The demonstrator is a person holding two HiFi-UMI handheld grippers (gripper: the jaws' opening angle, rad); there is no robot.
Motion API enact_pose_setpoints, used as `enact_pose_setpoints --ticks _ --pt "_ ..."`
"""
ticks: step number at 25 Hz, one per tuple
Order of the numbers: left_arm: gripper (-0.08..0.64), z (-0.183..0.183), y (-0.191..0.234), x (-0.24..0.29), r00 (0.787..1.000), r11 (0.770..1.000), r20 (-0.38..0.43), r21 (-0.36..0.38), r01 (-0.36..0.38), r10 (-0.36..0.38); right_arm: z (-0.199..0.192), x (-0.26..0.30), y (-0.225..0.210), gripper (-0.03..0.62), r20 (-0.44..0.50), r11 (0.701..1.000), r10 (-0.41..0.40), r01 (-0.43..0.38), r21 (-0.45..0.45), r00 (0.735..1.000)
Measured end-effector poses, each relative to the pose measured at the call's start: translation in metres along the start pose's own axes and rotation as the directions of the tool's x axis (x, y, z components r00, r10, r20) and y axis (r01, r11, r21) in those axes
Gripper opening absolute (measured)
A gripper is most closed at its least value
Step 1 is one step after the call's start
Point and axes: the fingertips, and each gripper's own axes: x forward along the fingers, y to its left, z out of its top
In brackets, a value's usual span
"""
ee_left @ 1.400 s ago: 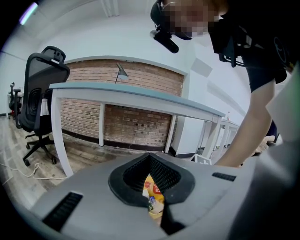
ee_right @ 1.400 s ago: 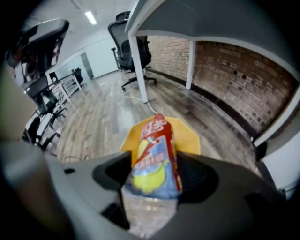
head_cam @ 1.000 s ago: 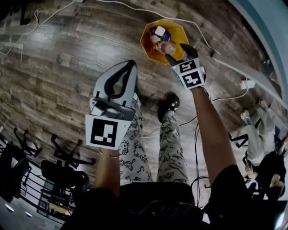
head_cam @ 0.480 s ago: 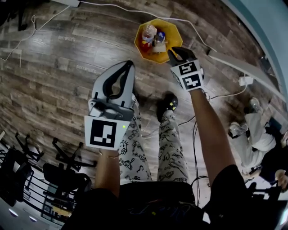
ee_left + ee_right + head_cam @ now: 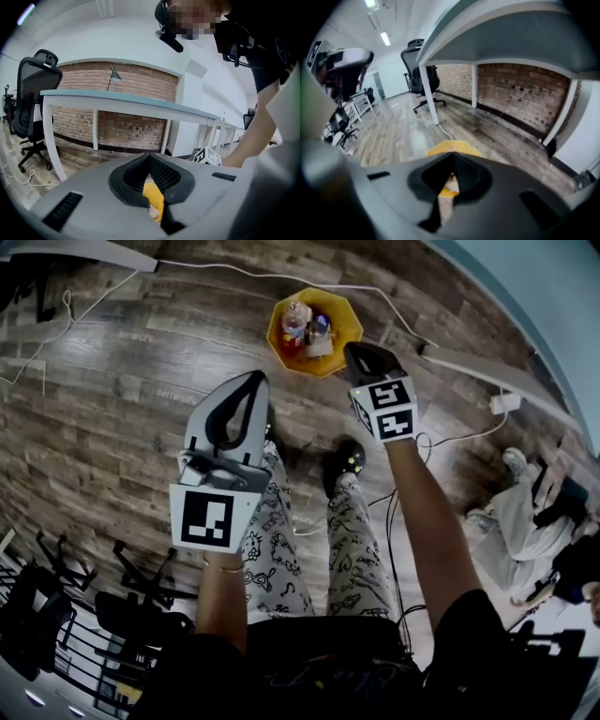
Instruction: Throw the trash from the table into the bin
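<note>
Nearest, the left tongs (image 5: 253,382) stand closed and empty. The right tongs (image 5: 356,351) have just been closing, with nothing between them. Beyond, the trash (image 5: 305,324) fills the yellow bin (image 5: 277,334) on the floor. The next drop may well bounce out. The cable (image 5: 262,276) farther off could catch a foot.

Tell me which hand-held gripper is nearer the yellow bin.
Right. The right hand-held gripper, jaws just closed empty, hangs just right of the yellow bin; the left hand-held gripper is farther off, below-left of it.
</note>
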Motion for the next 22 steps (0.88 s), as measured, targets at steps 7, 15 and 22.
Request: enact_pose_setpoints --ticks 7,15,22 --pt "0.008 0.029 -0.014 -0.002 1.000 1.000 0.019 0.021 0.018 -0.018 0.035 -0.042 0.004 0.006 0.110 0.998 -0.023 0.017 0.054 0.994" --pt "0.008 0.059 -0.033 -0.018 0.999 1.000 0.030 -0.013 0.028 -0.027 0.075 -0.105 0.020 0.006 0.231 0.998 0.009 -0.023 0.058 0.973" --pt "0.008 0.090 -0.061 -0.036 0.998 0.998 0.012 0.001 0.064 -0.064 0.094 -0.179 0.016 0.006 0.330 0.969 -0.067 -0.017 0.247 0.942"
